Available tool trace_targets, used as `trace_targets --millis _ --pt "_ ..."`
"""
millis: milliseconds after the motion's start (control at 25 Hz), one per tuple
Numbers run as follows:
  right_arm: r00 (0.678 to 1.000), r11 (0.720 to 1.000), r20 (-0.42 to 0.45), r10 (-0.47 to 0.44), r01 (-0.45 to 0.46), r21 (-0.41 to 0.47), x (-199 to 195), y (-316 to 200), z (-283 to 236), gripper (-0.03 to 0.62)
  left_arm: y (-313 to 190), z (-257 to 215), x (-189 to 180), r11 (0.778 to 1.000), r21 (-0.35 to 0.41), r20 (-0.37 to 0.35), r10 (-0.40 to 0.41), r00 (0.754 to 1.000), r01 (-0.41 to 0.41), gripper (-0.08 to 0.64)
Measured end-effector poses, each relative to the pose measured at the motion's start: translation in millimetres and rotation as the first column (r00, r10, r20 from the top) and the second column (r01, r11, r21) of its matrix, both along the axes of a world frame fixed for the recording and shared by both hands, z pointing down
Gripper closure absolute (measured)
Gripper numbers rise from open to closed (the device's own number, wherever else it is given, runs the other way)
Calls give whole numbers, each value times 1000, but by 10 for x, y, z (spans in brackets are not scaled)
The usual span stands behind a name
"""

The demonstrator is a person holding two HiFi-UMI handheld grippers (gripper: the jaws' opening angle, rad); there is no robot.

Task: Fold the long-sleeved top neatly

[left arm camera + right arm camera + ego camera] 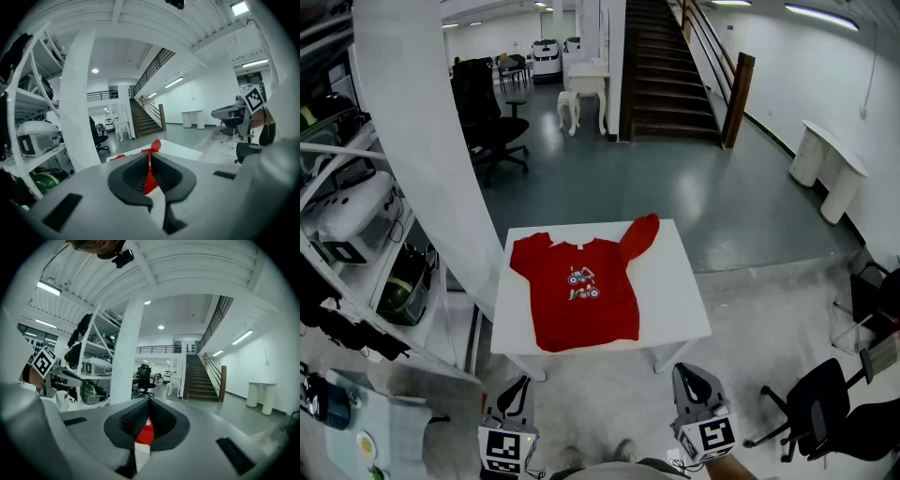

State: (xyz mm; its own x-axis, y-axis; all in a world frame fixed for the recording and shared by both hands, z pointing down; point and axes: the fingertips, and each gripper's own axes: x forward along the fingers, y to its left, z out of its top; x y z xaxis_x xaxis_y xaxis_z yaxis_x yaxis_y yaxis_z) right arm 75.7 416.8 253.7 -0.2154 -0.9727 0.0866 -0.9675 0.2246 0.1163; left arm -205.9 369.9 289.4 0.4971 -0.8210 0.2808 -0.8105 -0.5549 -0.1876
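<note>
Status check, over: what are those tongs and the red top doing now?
Both shut, empty: left tongs, right tongs, short of the table. Flat on it: red top, one sleeve doubled over. Nothing blocking.

Bottom edge of the head view chops off the left gripper (516, 386) and right gripper (689, 375). Print (581, 283) on the red top (581, 323) is too tiny to read. Gripper views: closed jaws hide nearly all of it.
</note>
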Motion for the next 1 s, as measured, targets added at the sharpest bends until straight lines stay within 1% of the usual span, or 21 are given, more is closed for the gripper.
trace_targets --millis 480,600,640,680,720,800,840,1000 --pt "1000 1000 6 -9 9 -3 -5 -50 7 577 -21 8 30 1000 0 -1 -8 1000 8 538" --pt "999 1000 38 -6 5 20 20 -62 -37 576 -15 -54 15 1000 19 -54 -17 998 18 536" --pt "999 1000 46 -10 9 25 22 -62 -45 533 -9 -76 9 999 29 -74 -19 997 21 507" --pt "999 1000 49 -13 11 28 24 -62 -48 394 -7 -90 -1 999 36 -85 -24 996 27 355" --pt "999 999 48 -12 10 32 31 -59 -48 335 -9 -95 -12 999 39 -89 -30 996 34 306" --pt "999 999 41 -6 4 38 51 -47 -49 245 -17 -105 -23 998 43 -93 -42 995 46 256" --pt "999 999 40 -7 5 41 57 -36 -50 228 -17 -111 -22 998 40 -92 -45 995 49 250" --pt "999 999 38 -12 11 37 98 25 -16 228 28 -94 32 999 25 -70 -41 997 43 252"
